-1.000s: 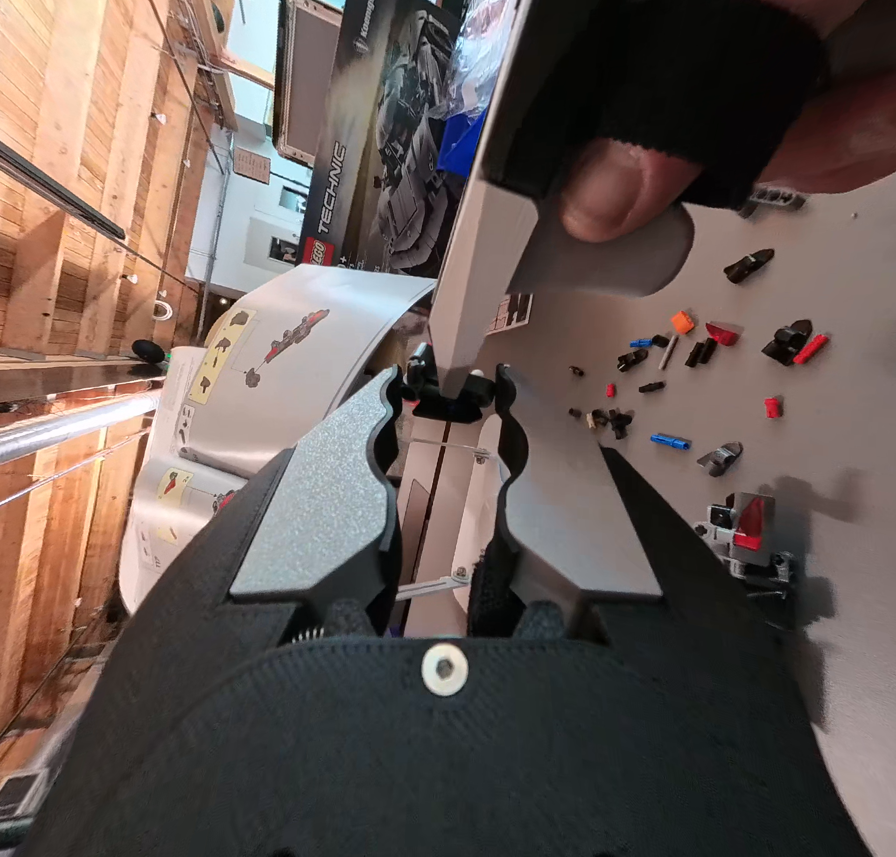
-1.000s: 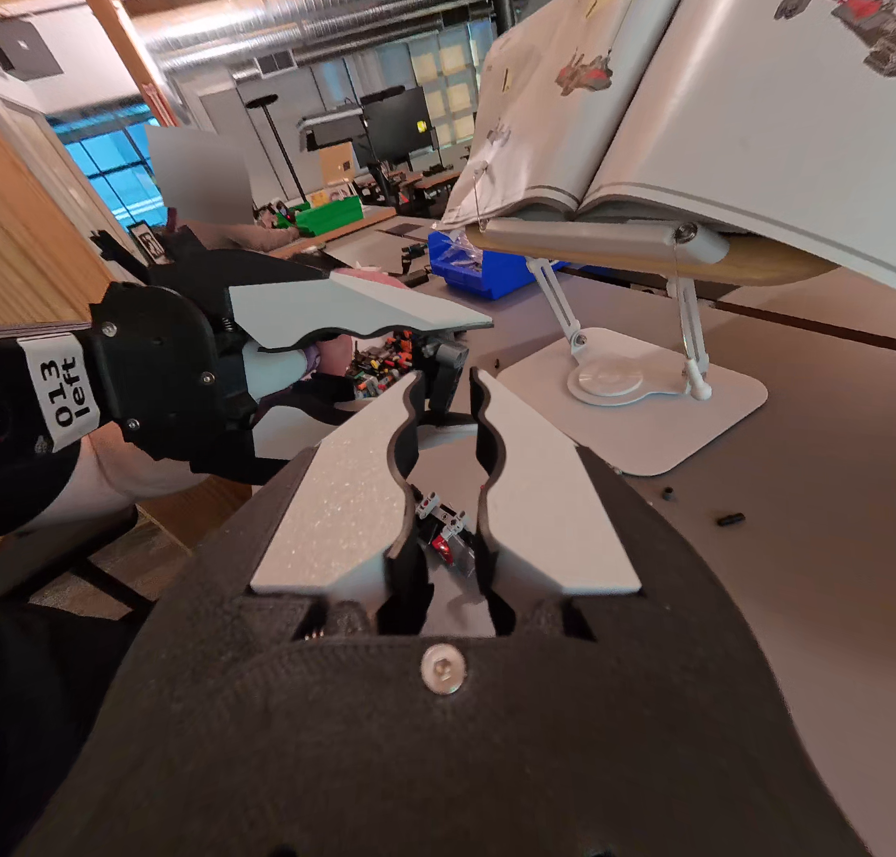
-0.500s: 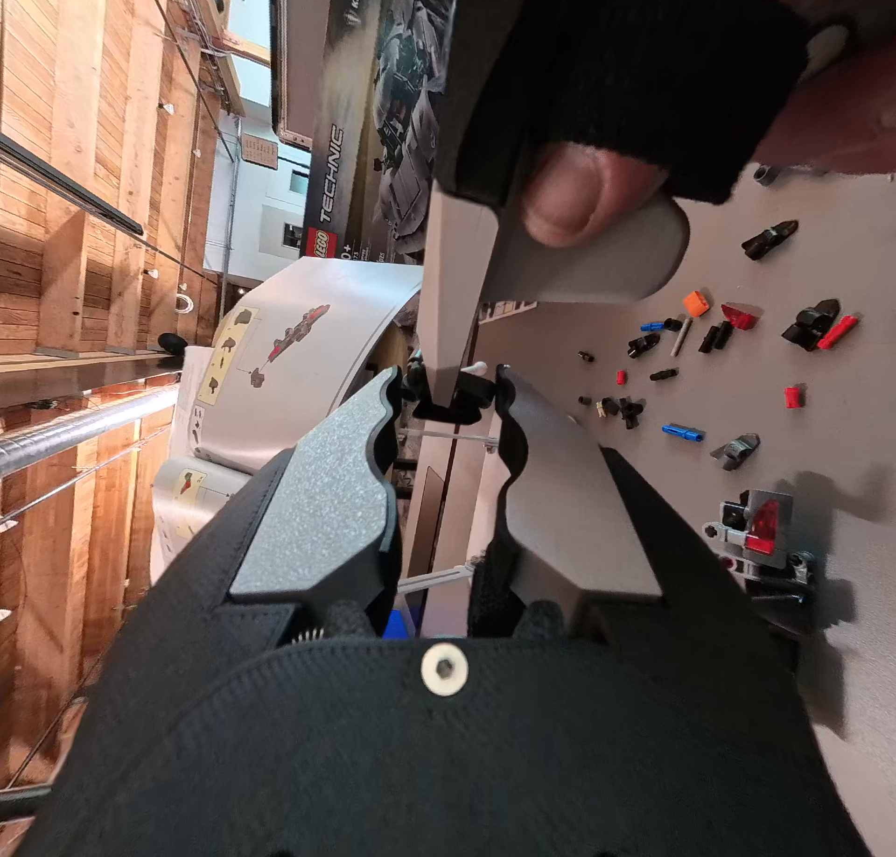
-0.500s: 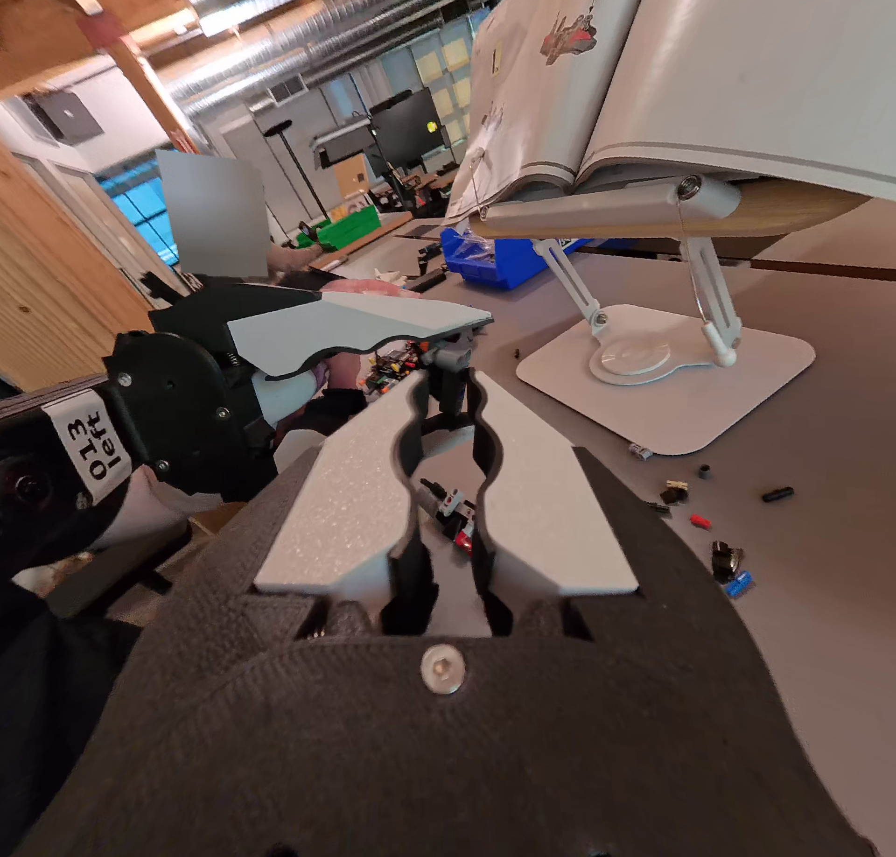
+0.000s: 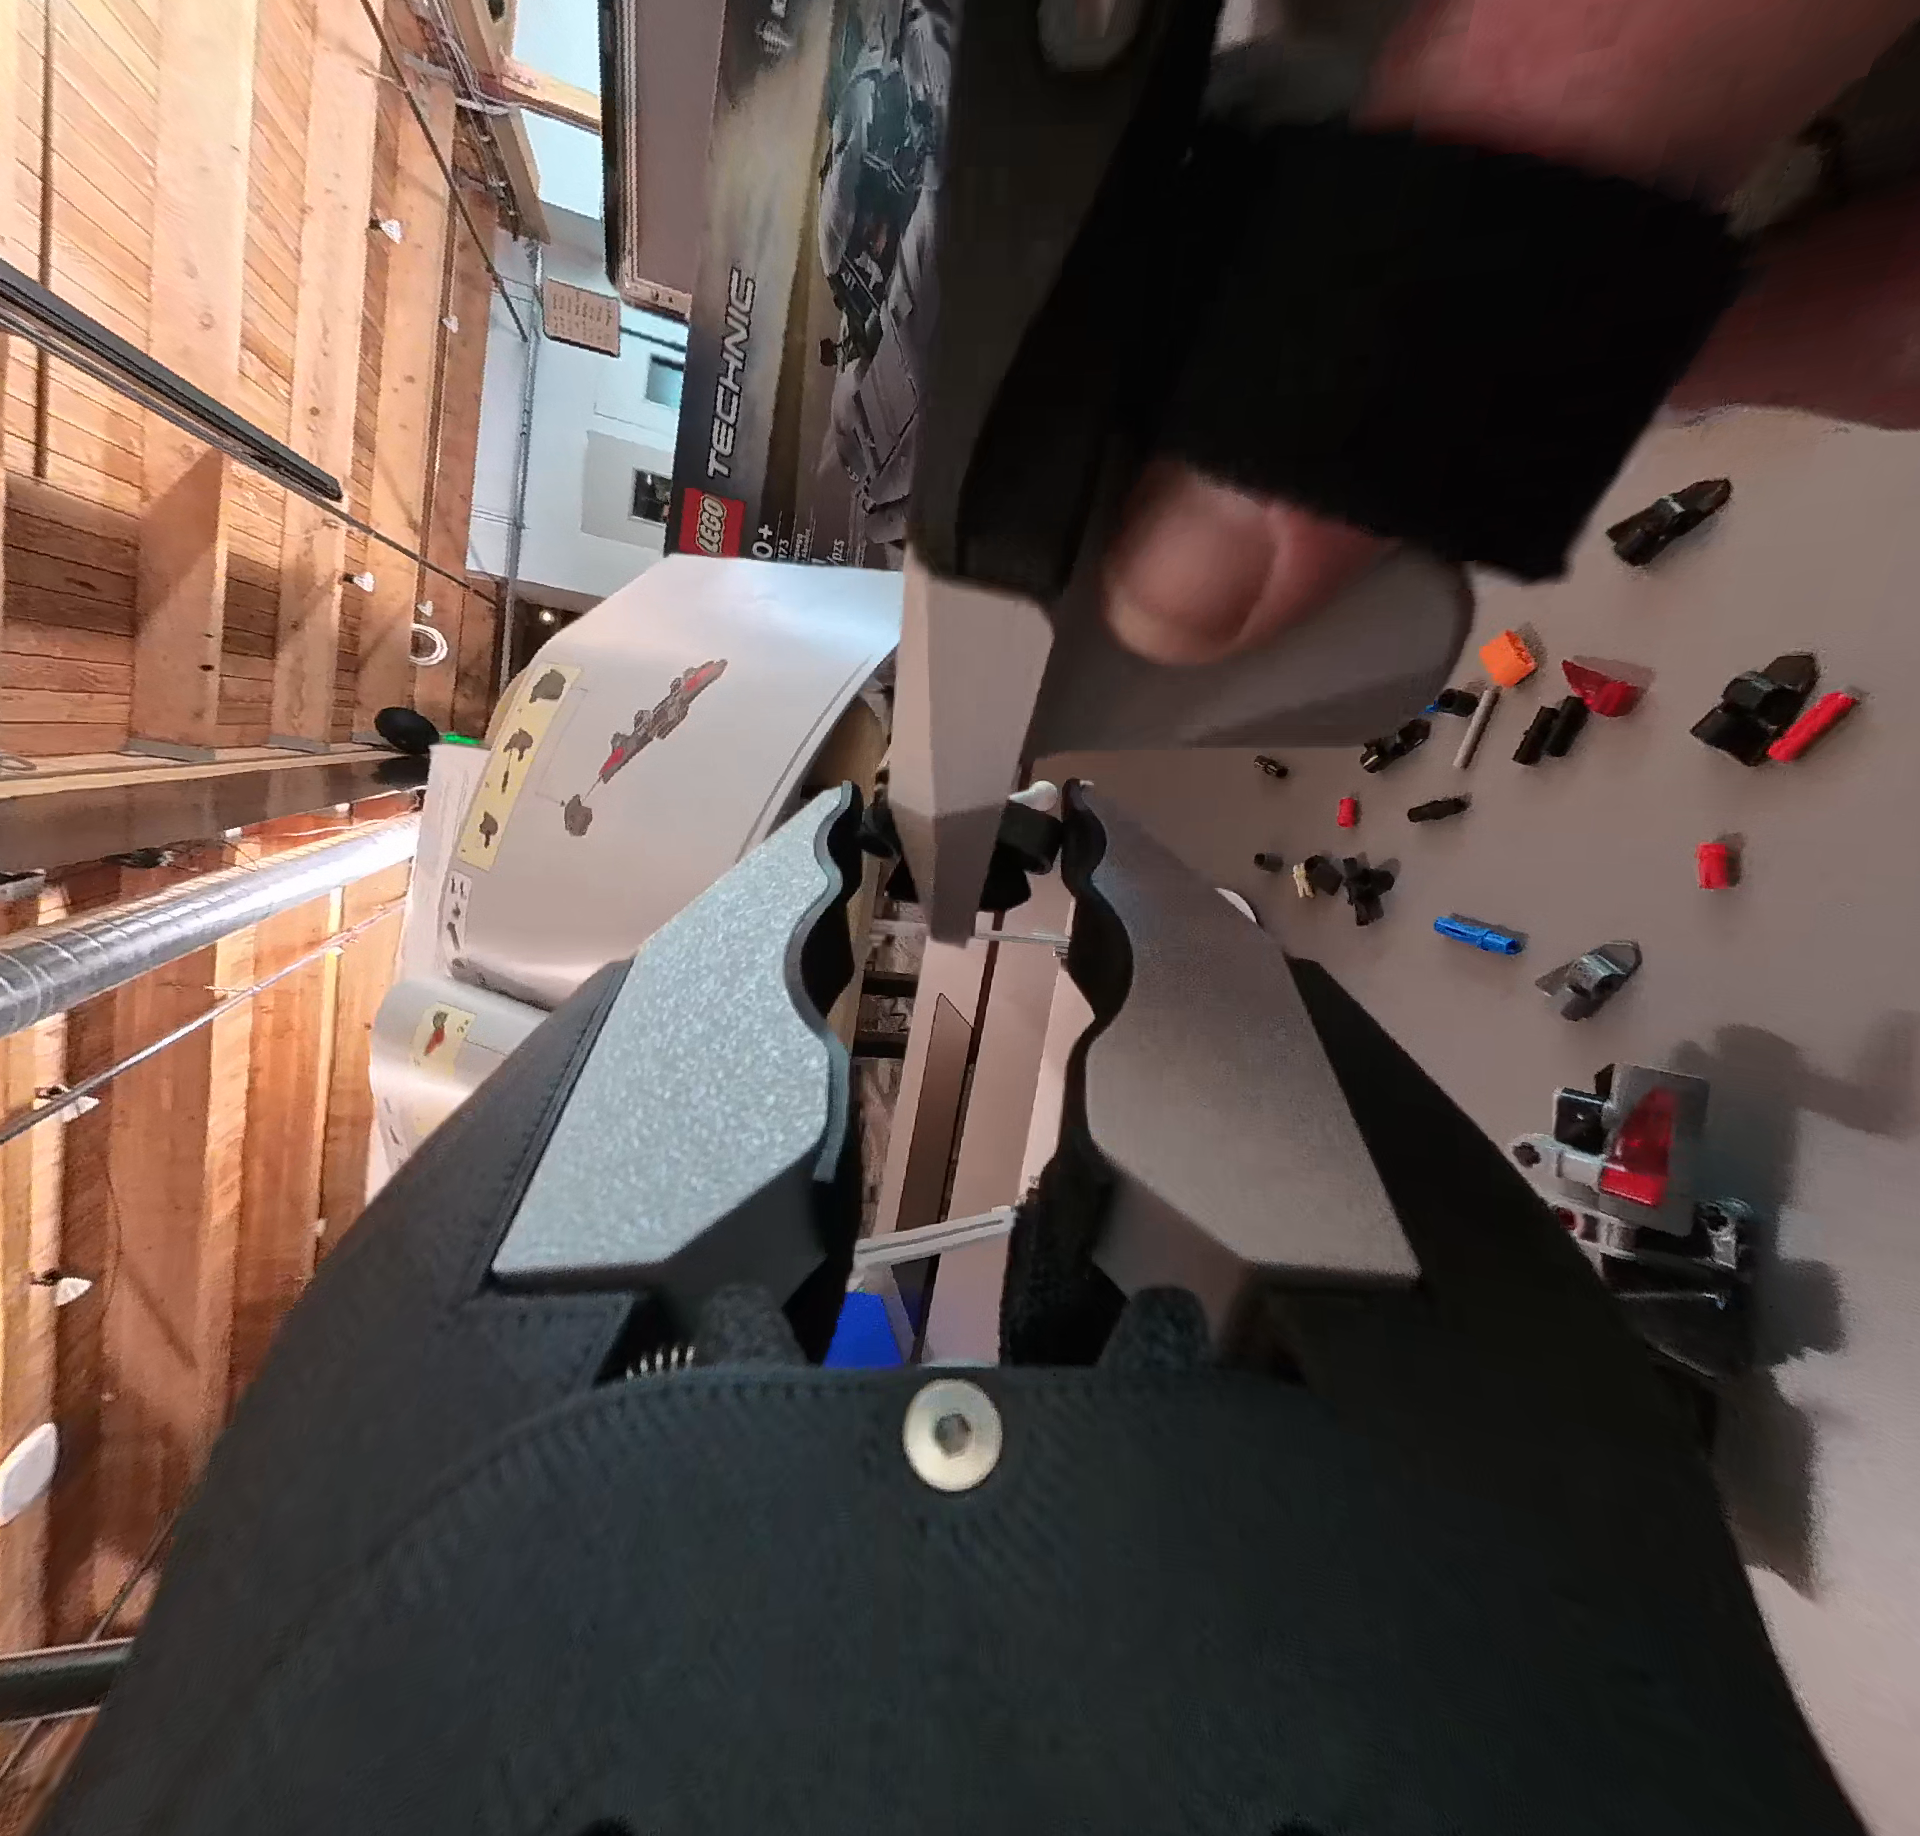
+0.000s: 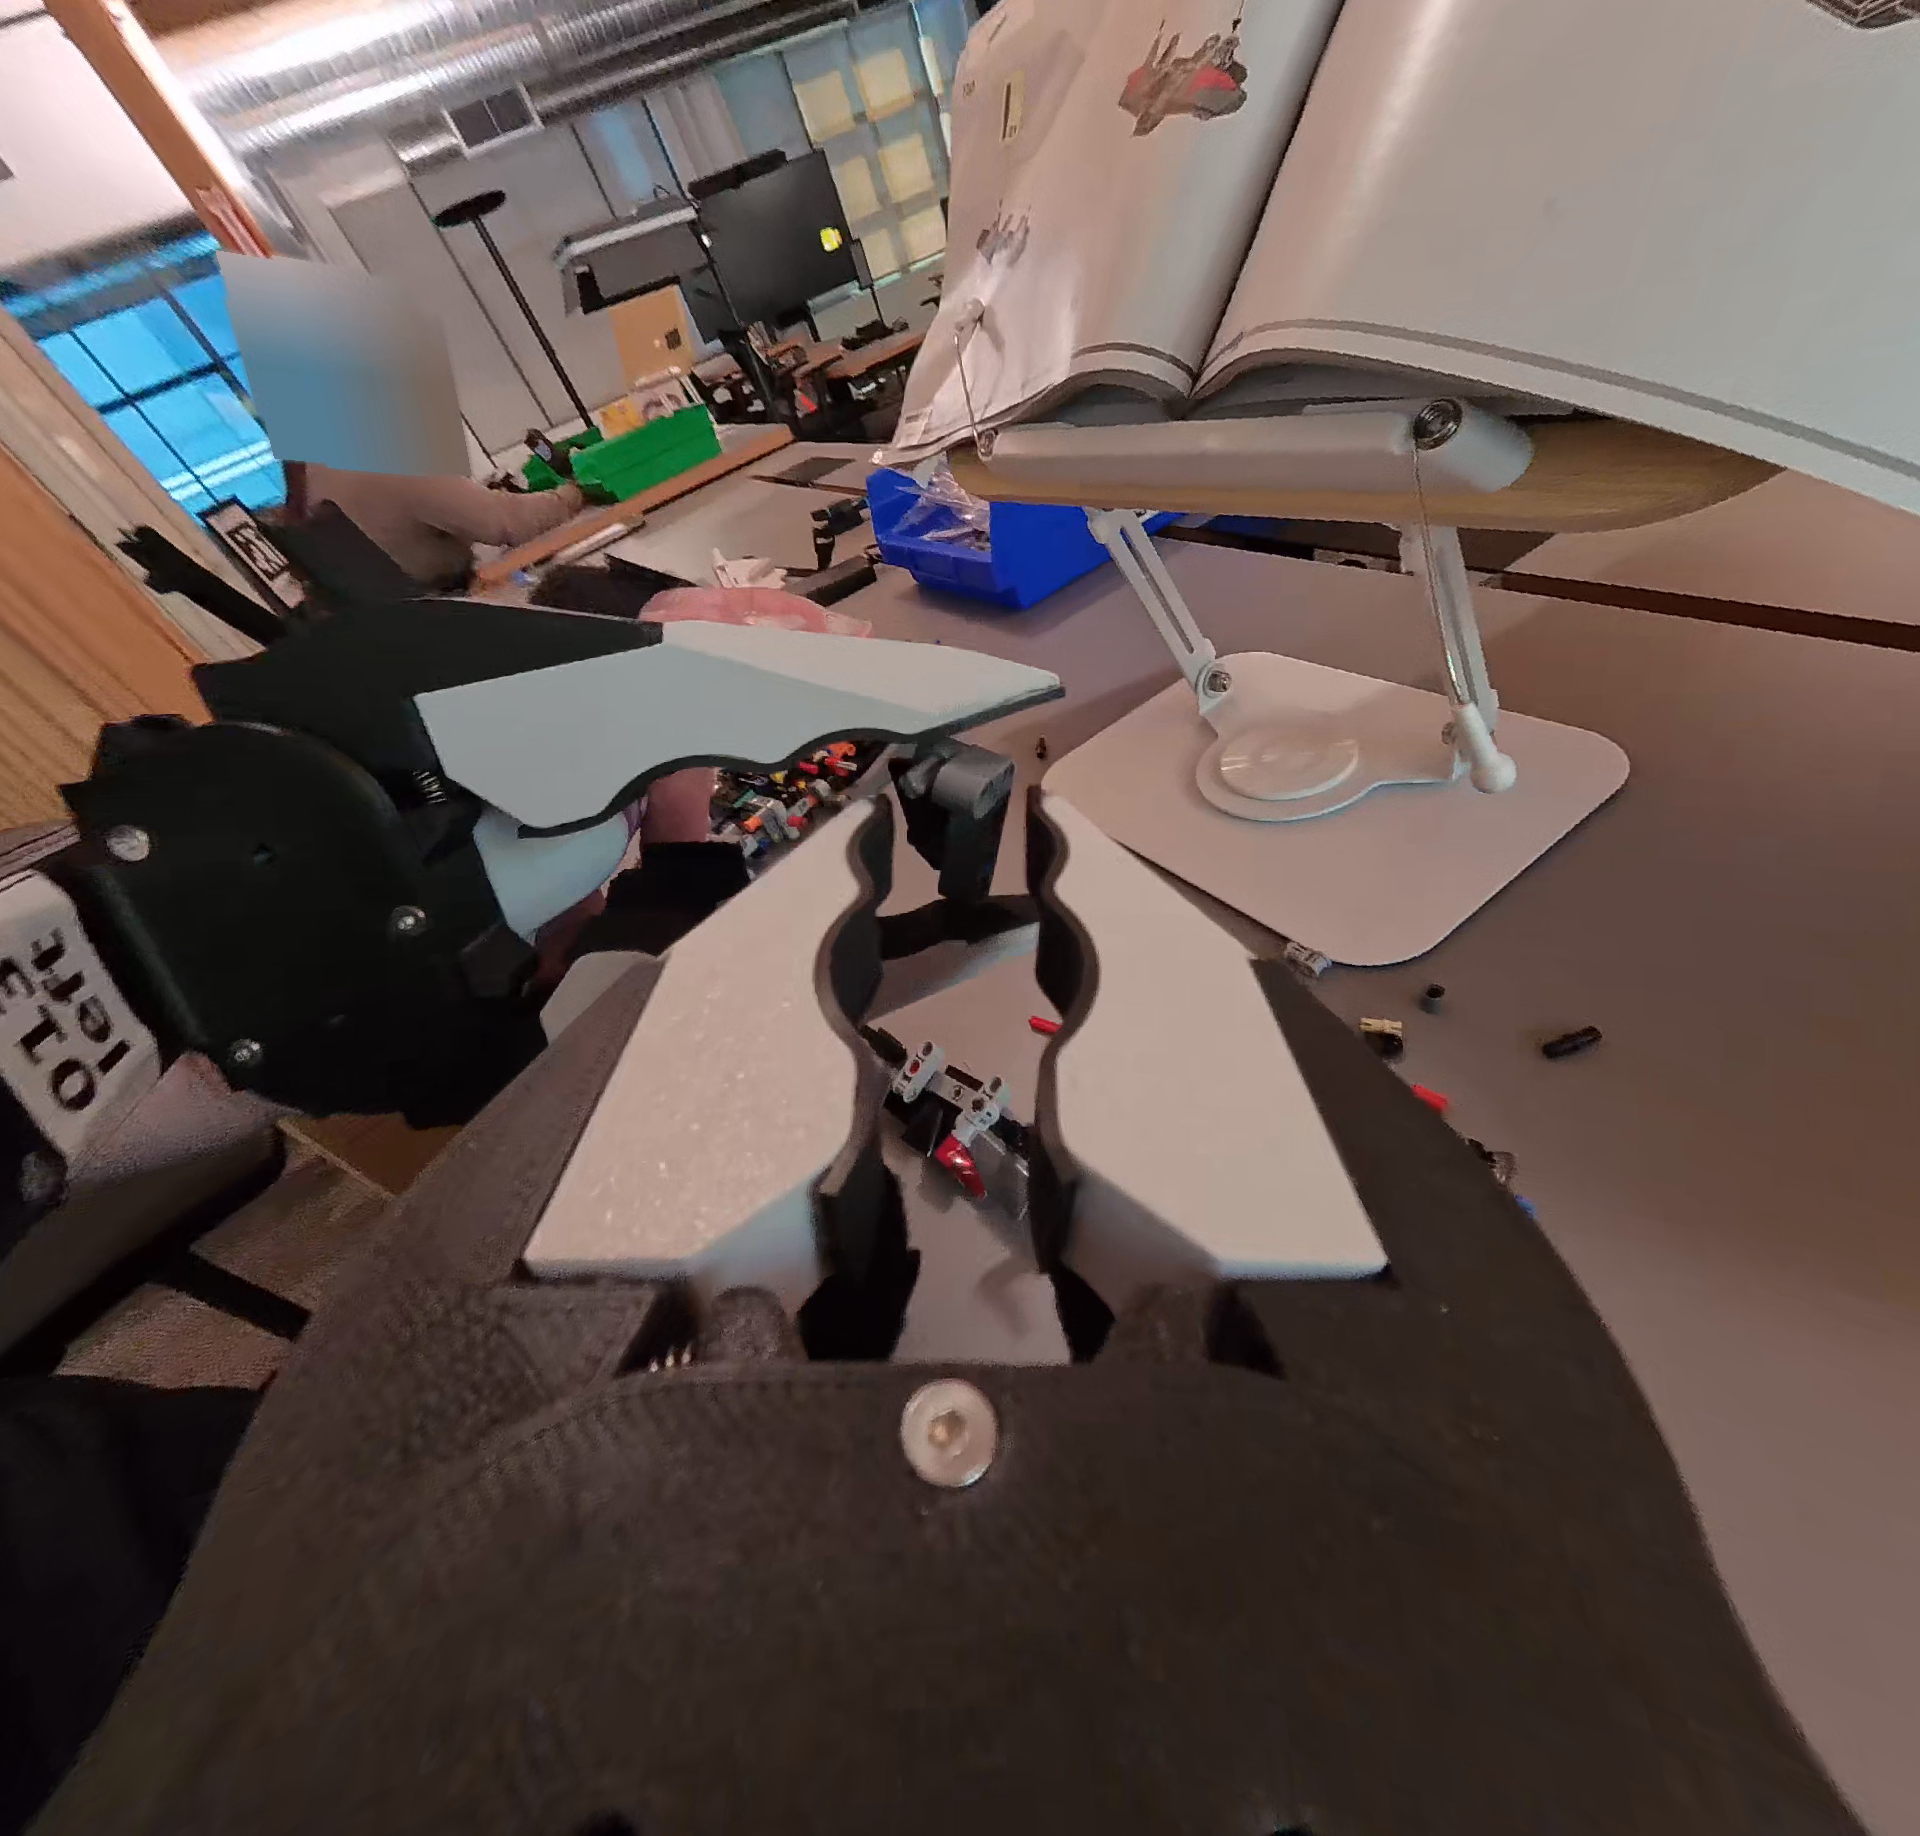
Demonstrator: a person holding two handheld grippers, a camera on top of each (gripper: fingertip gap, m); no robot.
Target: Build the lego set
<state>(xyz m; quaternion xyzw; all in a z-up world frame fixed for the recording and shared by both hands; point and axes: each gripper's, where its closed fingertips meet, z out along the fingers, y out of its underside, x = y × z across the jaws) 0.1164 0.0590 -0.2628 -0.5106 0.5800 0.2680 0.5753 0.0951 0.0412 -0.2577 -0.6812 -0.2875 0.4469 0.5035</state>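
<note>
My left gripper (image 5: pixel 961 815) is turned on its side above the grey table (image 5: pixel 1714 1474). It is shut on a small black lego piece with a white pin (image 5: pixel 1023 830) at its tips. My right gripper (image 6: pixel 958 810) closes on the same black and grey piece (image 6: pixel 956 820) from the other side. One right finger (image 5: pixel 956 726) crosses between the left tips, and a left finger (image 6: pixel 727 716) reaches over the piece in the right wrist view. A partly built grey and red model (image 5: pixel 1631 1152) lies on the table below, also seen between the right fingers (image 6: pixel 966 1132).
Several loose small pieces (image 5: pixel 1455 799) in black, red, blue and orange lie scattered on the table. An open instruction booklet (image 6: pixel 1455 176) rests on a white stand (image 6: pixel 1351 799). The set's box (image 5: pixel 790 280) and a blue bin (image 6: pixel 977 550) stand behind. A person's arm (image 6: pixel 416 529) is in the background. The grippers are tip to tip, or close to it.
Both grippers stay closed on the black piece. The right finger has slid further down between the left tips, and the pair has shifted a little over the table.
</note>
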